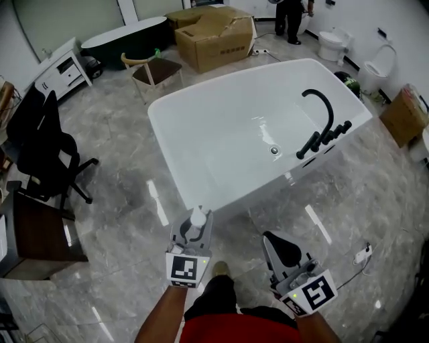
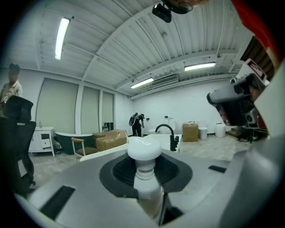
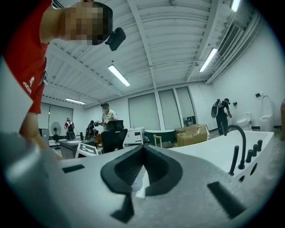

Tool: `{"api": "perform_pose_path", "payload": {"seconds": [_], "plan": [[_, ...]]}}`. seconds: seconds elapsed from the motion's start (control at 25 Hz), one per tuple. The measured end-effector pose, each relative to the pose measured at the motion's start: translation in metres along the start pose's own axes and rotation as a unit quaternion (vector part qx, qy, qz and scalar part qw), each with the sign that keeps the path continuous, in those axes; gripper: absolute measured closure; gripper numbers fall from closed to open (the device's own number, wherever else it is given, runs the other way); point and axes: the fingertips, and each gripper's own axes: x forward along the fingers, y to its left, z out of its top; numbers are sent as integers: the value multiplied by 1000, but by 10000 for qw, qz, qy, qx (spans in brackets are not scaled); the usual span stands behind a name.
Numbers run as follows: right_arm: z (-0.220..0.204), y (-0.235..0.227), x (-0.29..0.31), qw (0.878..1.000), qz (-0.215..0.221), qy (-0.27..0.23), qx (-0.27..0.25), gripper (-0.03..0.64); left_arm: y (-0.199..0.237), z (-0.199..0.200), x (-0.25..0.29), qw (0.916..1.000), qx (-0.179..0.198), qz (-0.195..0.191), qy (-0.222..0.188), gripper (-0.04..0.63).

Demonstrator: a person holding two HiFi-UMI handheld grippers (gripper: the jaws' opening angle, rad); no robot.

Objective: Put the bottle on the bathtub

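The bathtub gleams, smooth glossy white, with light glancing off its inside. On its right rim the faucet is matt black, metal by the look of it. The floor is polished grey marble-patterned stone, mirroring the ceiling lamps. Far off there's a plain brown cardboard box and a pale wooden chair. Up close, the bottle has a smooth, shiny white plastic cap. The left gripper is matt grey plastic with ribbed black pads.

Bottle: I see only cap and neck; the left claw hides the rest.
Far person: cut off by the top edge.
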Motion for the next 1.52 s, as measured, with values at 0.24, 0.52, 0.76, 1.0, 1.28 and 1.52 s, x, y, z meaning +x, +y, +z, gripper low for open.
{"api": "perform_pose_path", "payload": {"seconds": [0.24,0.52,0.76,1.0,1.28,1.52], "plan": [[-24,-25,49,9993,-222,297,35,614,37,-65,60,9988,-151,-168,441,509],[-47,-39,78,9973,-427,592,16,614,55,-118,90,9966,-396,-305,651,509],[-53,-36,92,9963,-450,739,-28,614,61,-134,95,9961,-434,-401,654,509],[-53,-26,100,9958,-478,771,-77,614,55,-149,94,9957,-361,-646,555,505],[-43,-17,98,9954,-450,826,-156,614,47,-149,88,9930,-391,-924,625,357],[-43,-16,97,9952,-330,911,-163,613,57,-120,70,9958,-372,-704,455,324]]}}
